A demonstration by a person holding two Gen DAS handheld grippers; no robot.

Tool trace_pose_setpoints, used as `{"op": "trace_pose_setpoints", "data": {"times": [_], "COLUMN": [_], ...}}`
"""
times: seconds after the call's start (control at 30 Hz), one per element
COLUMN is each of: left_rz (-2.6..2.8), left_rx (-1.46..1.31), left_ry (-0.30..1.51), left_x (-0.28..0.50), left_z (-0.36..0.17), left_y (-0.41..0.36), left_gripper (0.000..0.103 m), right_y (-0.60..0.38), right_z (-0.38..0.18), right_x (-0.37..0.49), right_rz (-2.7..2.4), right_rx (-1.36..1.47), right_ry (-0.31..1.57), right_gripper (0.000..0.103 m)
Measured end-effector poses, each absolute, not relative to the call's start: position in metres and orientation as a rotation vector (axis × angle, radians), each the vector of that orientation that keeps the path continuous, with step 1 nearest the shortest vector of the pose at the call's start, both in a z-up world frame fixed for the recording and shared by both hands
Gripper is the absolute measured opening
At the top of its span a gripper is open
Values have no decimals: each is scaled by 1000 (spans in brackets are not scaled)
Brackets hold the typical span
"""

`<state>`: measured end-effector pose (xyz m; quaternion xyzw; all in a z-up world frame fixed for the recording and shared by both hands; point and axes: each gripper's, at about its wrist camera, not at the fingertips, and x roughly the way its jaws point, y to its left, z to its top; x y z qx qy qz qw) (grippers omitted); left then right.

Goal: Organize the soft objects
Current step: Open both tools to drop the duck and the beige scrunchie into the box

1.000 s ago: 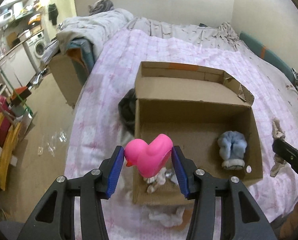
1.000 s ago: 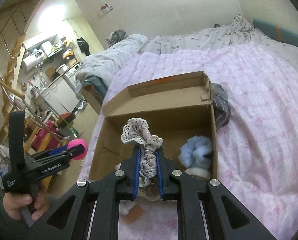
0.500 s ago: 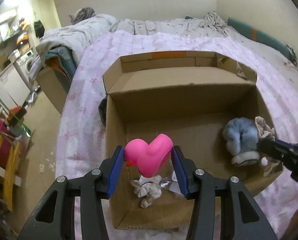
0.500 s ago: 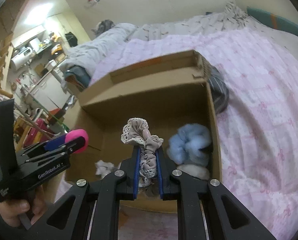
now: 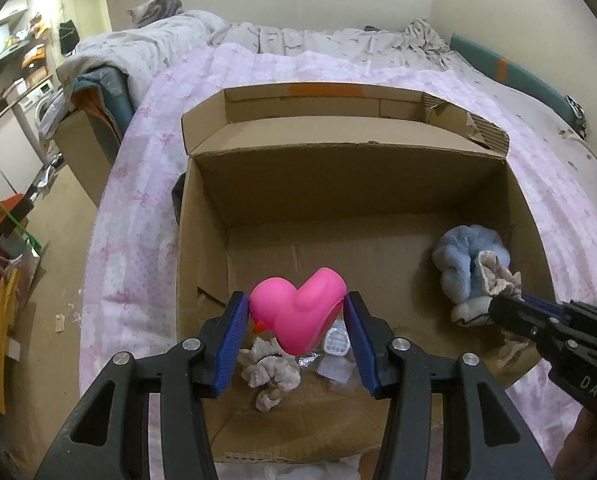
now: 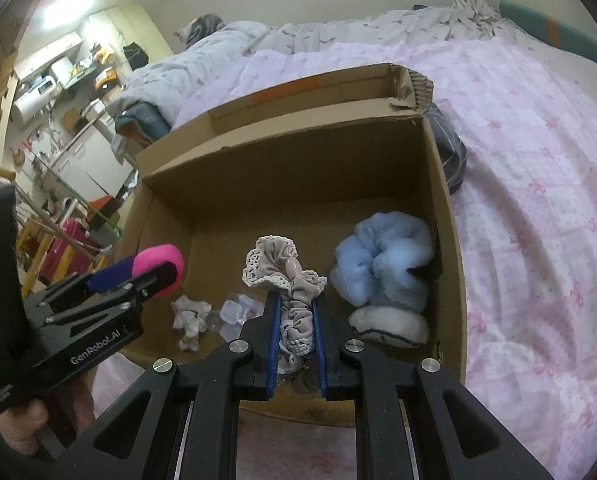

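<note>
My left gripper [image 5: 296, 312] is shut on a pink rubber duck [image 5: 298, 312] and holds it above the near left part of an open cardboard box [image 5: 338, 184]. The duck also shows in the right wrist view [image 6: 160, 264]. My right gripper [image 6: 295, 312] is shut on a beige lace scrunchie [image 6: 286, 276] over the box's [image 6: 282, 152] near edge; the scrunchie also shows in the left wrist view [image 5: 498, 280]. Inside lie a fluffy blue scrunchie [image 6: 382, 264], a small whitish scrunchie [image 6: 190, 316] and a clear plastic piece [image 6: 234, 312].
The box sits on a bed with a pink patterned cover [image 6: 538, 200]. A dark cloth [image 6: 450, 156] lies against the box's right side. A grey duvet [image 5: 146, 48] is heaped at the far left. The floor and cluttered furniture [image 5: 10, 208] lie left of the bed.
Both grippers have moved forward and over the box, each still holding its object. The box now looks larger and nearer in both views.
</note>
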<state>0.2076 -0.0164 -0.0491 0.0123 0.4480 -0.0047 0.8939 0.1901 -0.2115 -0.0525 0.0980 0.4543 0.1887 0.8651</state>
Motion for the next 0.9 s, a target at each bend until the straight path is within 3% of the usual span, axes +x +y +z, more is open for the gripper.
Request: {"op": "trace_pose_setpoints", "data": {"times": [0.57,0.6,0.67,0.9], "left_rz": [-6,-7,-12,-12], "left_rx": [21,18,10,1], "left_ry": [942,946,948,915], "left_x": [205,205,205,202], "left_z": [-48,-48,-47,-40], "left_y": [-16,-16,-16,-13], "left_gripper": [47,48,60,67], "right_y": [-214,-213,-213,-212], "right_z": [-54,-55,-57,-57], "right_x": [191,191,192,193], "right_rz": [359,360,364,375], "right_rx": [210,209,208,211], "right_ry": [944,949,954,959], "right_gripper": [17,17,17,17]}}
